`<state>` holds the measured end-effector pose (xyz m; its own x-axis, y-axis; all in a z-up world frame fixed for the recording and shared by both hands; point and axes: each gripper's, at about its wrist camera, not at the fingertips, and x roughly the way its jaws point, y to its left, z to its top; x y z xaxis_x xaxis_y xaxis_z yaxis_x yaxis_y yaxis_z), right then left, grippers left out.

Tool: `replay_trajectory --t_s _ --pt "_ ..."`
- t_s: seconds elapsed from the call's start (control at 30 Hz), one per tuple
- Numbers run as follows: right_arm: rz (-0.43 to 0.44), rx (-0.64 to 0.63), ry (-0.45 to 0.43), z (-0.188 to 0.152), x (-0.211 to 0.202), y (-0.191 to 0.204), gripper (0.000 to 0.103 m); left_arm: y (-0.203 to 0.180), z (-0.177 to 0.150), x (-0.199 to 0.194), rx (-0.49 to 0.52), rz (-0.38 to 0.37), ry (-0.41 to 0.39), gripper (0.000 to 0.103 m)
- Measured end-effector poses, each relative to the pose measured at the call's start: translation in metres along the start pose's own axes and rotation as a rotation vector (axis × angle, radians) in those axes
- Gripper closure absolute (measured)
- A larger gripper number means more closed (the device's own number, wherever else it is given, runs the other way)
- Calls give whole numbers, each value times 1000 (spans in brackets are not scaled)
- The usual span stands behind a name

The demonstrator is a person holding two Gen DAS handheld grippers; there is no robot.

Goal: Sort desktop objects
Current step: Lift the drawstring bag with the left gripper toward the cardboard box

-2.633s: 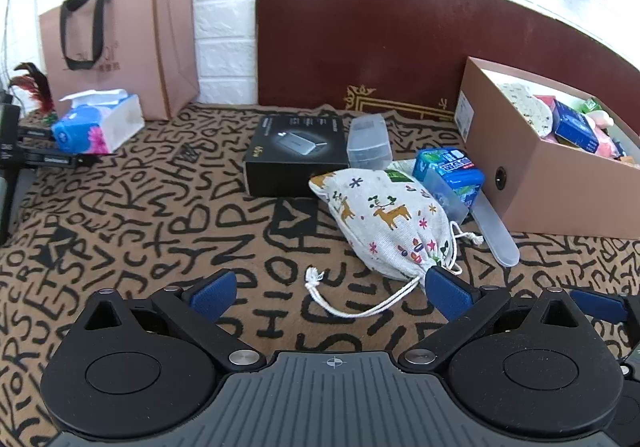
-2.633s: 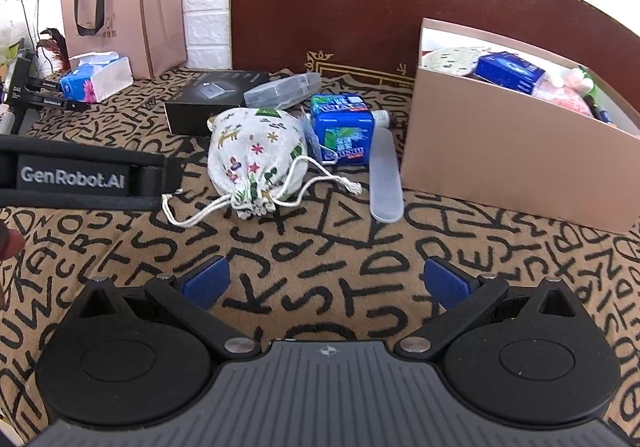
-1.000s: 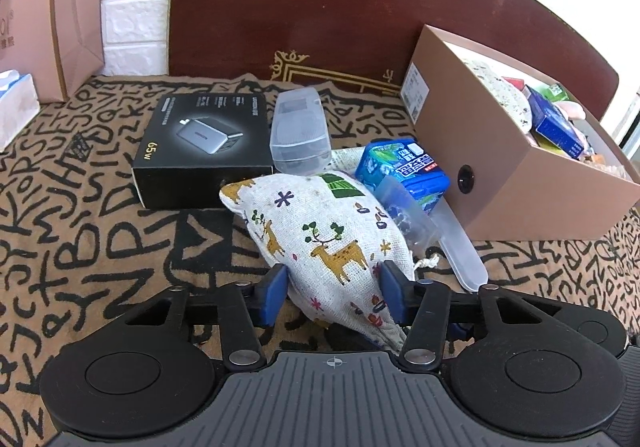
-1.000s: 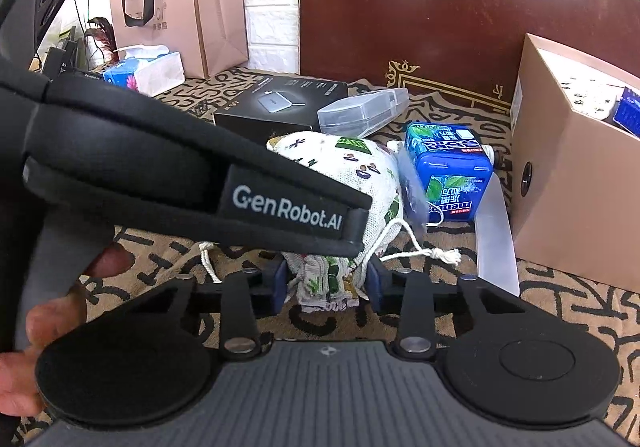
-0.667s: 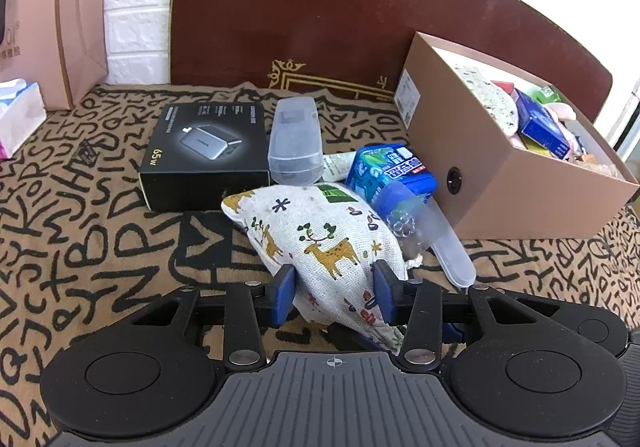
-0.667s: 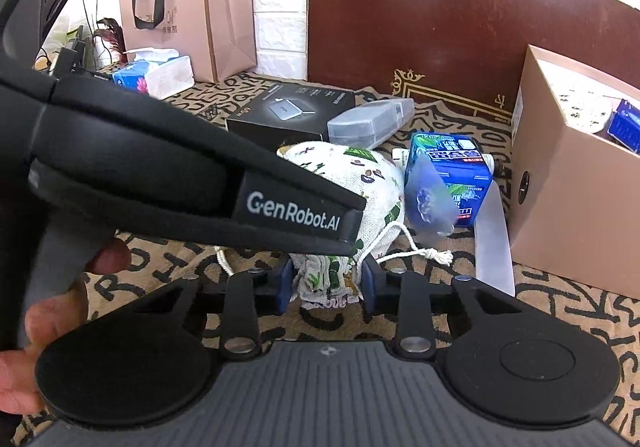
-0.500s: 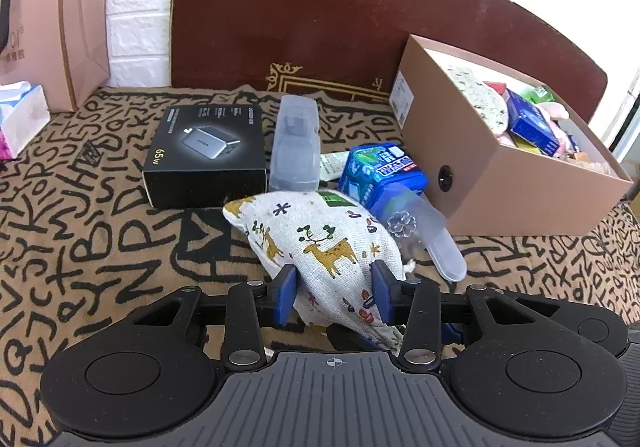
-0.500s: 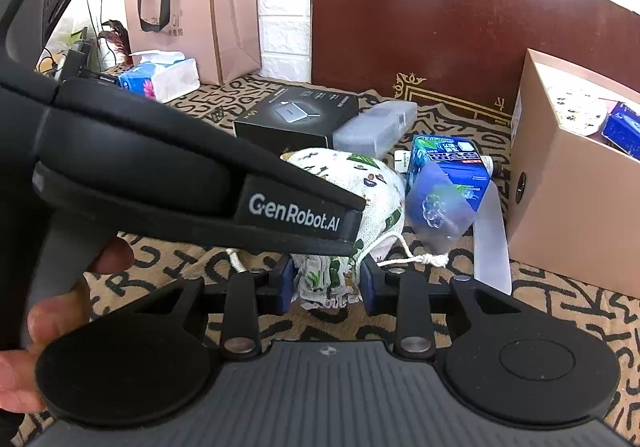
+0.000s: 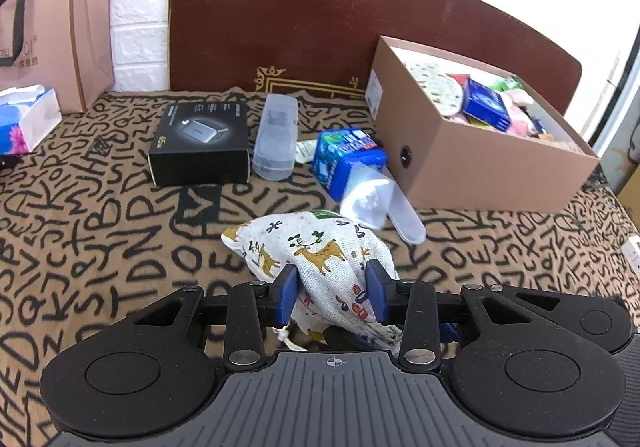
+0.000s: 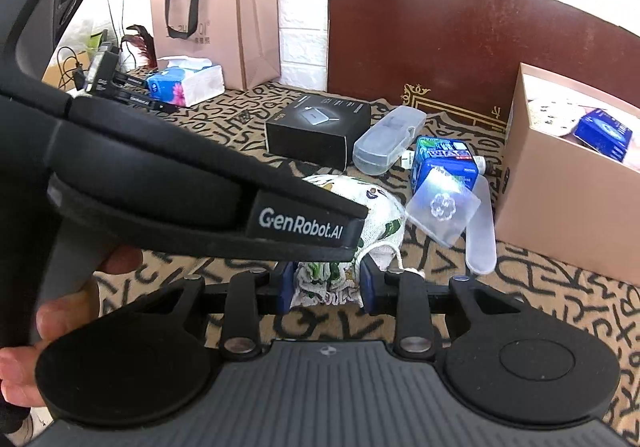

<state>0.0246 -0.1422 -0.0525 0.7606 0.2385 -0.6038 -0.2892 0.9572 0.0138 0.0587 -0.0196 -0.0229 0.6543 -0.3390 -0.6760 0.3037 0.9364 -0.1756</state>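
Pouch [image 9: 316, 255]: you hold it off the letter-print cloth [image 9: 100, 215], in front of the black box [image 9: 200, 143].
Left gripper [image 9: 331, 293]: your blue pads pinch the pouch's middle.
Right gripper [image 10: 325, 287]: you clamp the gathered neck of the pouch.
Brown box [image 9: 480, 167]: it sits open to your right, with items inside.
Clear packet [image 10: 442, 209]: tilted, just beside the pouch, before the blue carton [image 10: 444, 159].
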Motion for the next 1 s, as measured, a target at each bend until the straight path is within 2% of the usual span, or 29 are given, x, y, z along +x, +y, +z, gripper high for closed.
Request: replay_trajectory --t_s 0.53,0.83,0.93,1.0 --pt "33 6 16 -31 -35 10 65 -21 -37 -25 30 4 22 53" --pt "45 6 20 -40 -39 14 59 -18 -45 -22 23 2 44 50" --pt "46 4 26 -41 -38 15 58 -16 -45 -20 19 0 46 46" --pt "44 3 27 -41 -36 15 55 -14 -45 -19 15 -1 45 36"
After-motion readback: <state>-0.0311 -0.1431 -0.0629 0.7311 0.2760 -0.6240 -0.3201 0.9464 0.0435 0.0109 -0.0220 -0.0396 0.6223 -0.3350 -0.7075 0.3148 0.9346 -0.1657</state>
